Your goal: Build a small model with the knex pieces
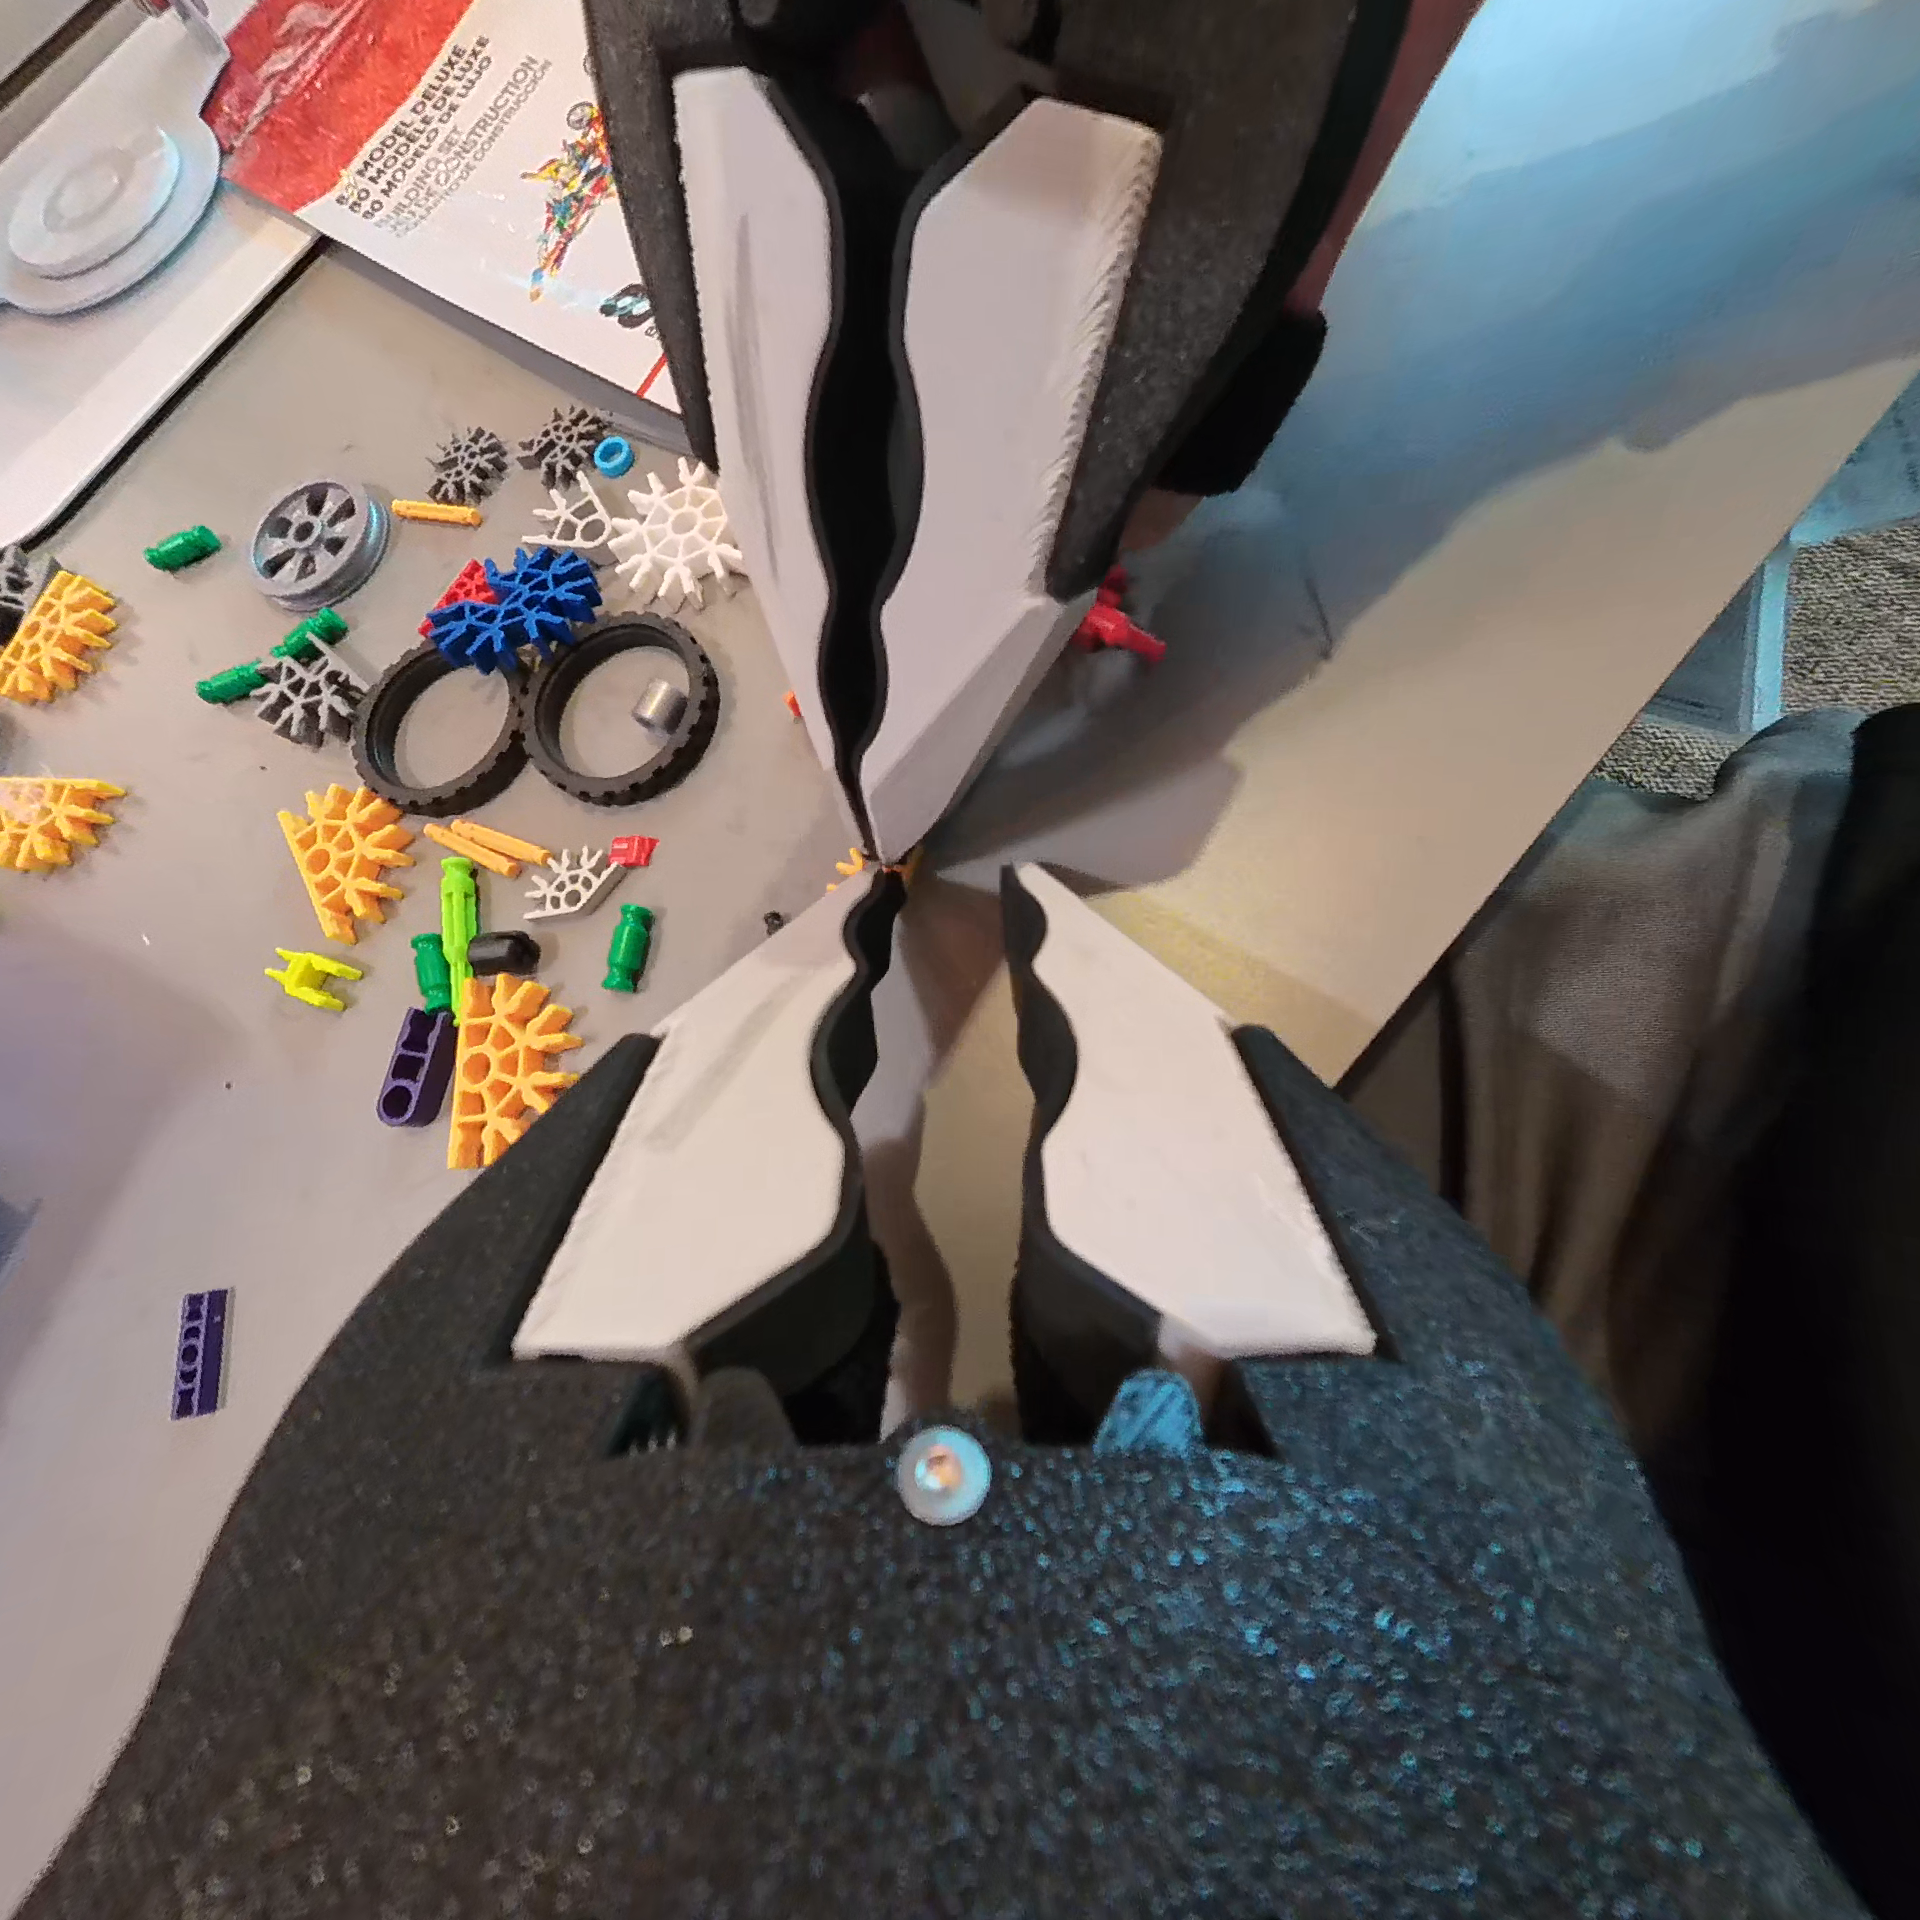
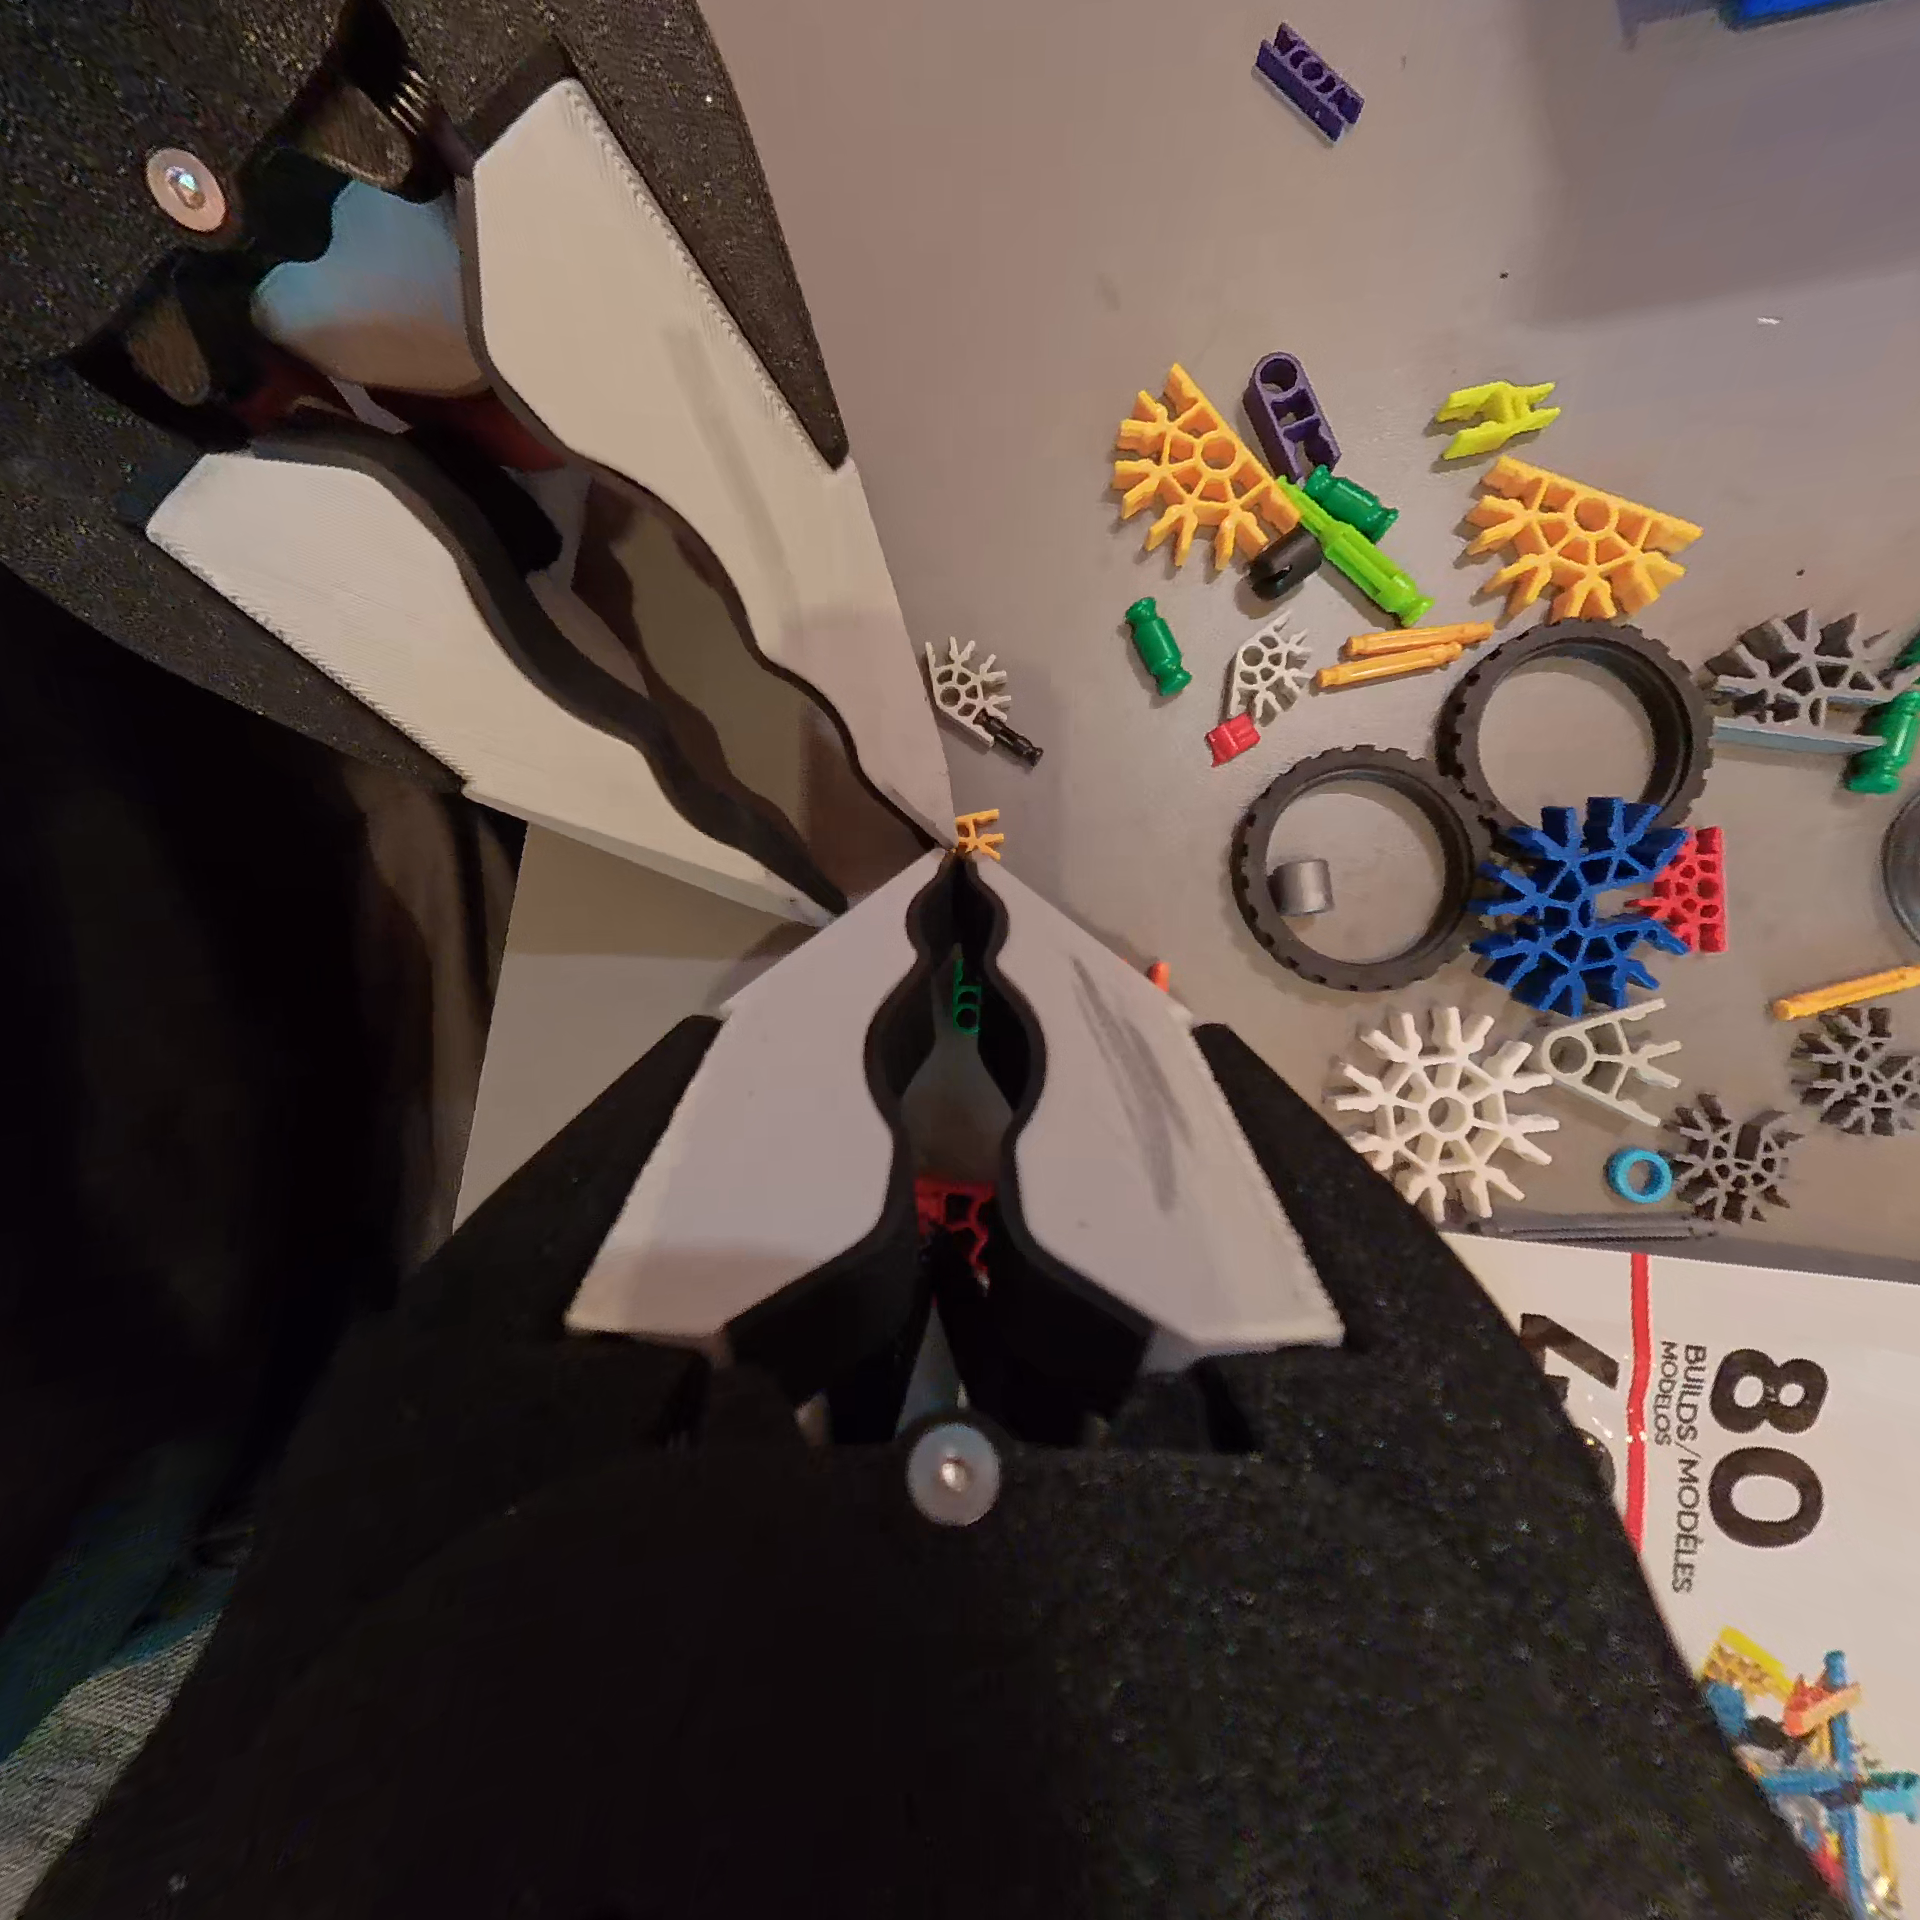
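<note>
Orange plastic, pinched at the very tips of the right gripper point(image 2: 956, 871): small orange connector point(image 2: 978, 834), poking out at 1 o'clock of the closed fingers. Meets the left gripper point(image 1: 948, 881) tip to tip, its fingers narrowly parted, the 11 o'clock fingertip just beside the connector. Farther out on the grey table point(image 2: 1039, 312), at 2 to 3 o'clock in the right wrist view: yellow fan pieces point(image 2: 1195, 468), two black tyres point(image 2: 1252, 862), blue snowflake connector point(image 2: 1569, 914), white snowflake connector point(image 2: 1439, 1112). Printed booklet point(image 2: 1818, 1309) at 4 o'clock.

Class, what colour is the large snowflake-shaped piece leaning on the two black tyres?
Blue snowflake piece; clearest in the right wrist view.
</note>
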Demonstrator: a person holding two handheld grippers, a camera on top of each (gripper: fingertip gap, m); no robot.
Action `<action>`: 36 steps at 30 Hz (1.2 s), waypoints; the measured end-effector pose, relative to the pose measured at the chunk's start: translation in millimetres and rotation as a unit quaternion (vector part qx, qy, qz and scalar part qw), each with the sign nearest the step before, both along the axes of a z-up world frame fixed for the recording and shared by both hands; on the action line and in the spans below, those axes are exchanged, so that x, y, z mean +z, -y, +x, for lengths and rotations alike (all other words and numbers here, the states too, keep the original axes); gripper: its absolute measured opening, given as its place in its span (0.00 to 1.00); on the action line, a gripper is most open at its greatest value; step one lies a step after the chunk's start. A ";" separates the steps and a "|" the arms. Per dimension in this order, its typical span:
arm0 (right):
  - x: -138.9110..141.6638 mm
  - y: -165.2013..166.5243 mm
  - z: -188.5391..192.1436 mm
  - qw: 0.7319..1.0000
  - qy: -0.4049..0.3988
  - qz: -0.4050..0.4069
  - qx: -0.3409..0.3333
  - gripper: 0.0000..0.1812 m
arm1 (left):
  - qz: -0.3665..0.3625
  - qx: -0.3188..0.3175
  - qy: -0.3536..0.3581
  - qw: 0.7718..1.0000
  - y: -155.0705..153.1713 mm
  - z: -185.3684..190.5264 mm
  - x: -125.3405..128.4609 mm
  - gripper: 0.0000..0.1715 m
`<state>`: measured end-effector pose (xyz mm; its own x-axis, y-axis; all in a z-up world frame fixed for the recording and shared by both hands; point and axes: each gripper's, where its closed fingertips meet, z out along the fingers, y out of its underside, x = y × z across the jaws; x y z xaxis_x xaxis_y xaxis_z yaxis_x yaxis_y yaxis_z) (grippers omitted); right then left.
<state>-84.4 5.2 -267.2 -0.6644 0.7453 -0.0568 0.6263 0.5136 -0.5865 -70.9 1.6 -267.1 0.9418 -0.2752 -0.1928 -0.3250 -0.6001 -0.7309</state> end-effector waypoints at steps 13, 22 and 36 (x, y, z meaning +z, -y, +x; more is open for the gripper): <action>-1.0 -1.2 -0.3 0.998 -0.048 0.022 -0.031 0.00 | -0.003 0.000 -0.008 1.000 -2.3 -1.8 -0.1 0.09; 19.2 -8.7 -1.6 0.995 -0.067 -0.031 -0.065 0.01 | -0.004 0.005 0.004 1.000 -0.7 -3.2 0.1 0.10; 2.2 -23.0 13.5 0.996 -0.038 0.066 -0.038 0.07 | -0.015 -0.014 -0.034 0.999 -2.1 -25.0 7.5 0.13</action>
